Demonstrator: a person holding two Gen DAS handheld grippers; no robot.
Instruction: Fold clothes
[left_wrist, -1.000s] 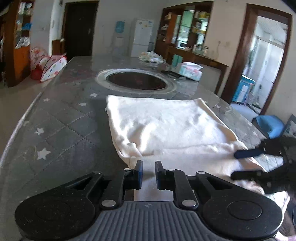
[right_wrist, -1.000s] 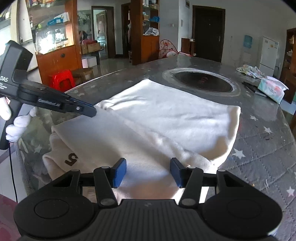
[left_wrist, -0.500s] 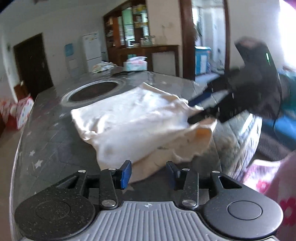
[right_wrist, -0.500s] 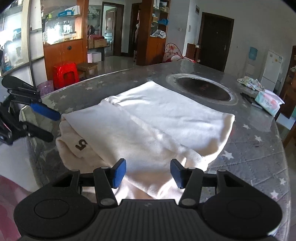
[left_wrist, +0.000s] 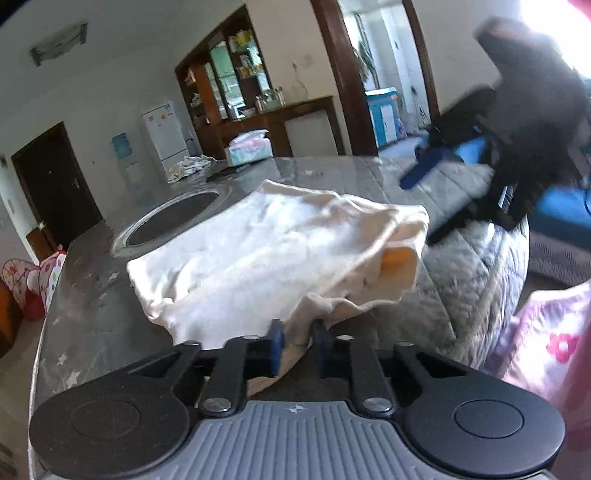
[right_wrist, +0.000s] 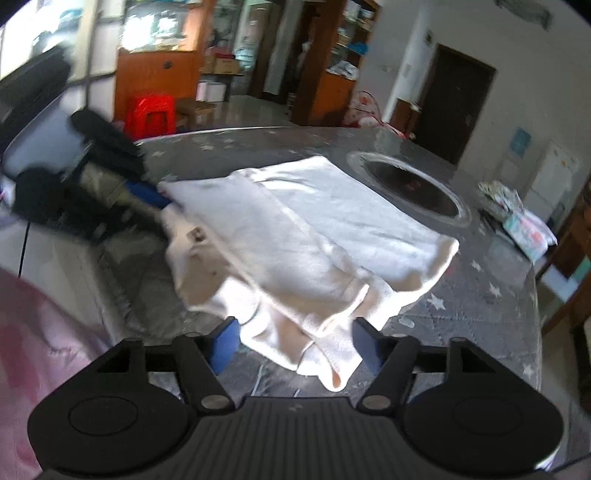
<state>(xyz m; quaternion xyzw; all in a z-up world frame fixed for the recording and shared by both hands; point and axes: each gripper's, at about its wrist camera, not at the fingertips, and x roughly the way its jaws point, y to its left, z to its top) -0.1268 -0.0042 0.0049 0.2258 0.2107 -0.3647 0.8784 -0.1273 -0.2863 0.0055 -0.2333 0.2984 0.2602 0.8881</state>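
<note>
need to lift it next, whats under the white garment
The grey star-patterned table lies under the white garment, and folded layers of the garment itself show at its near edge. Anything beneath its middle is covered.

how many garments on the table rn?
1: the cream garment lies half-folded near the table edge, one corner pinched in the left tongs. The crumpled cloth at the far side may be another; unclear.
</note>
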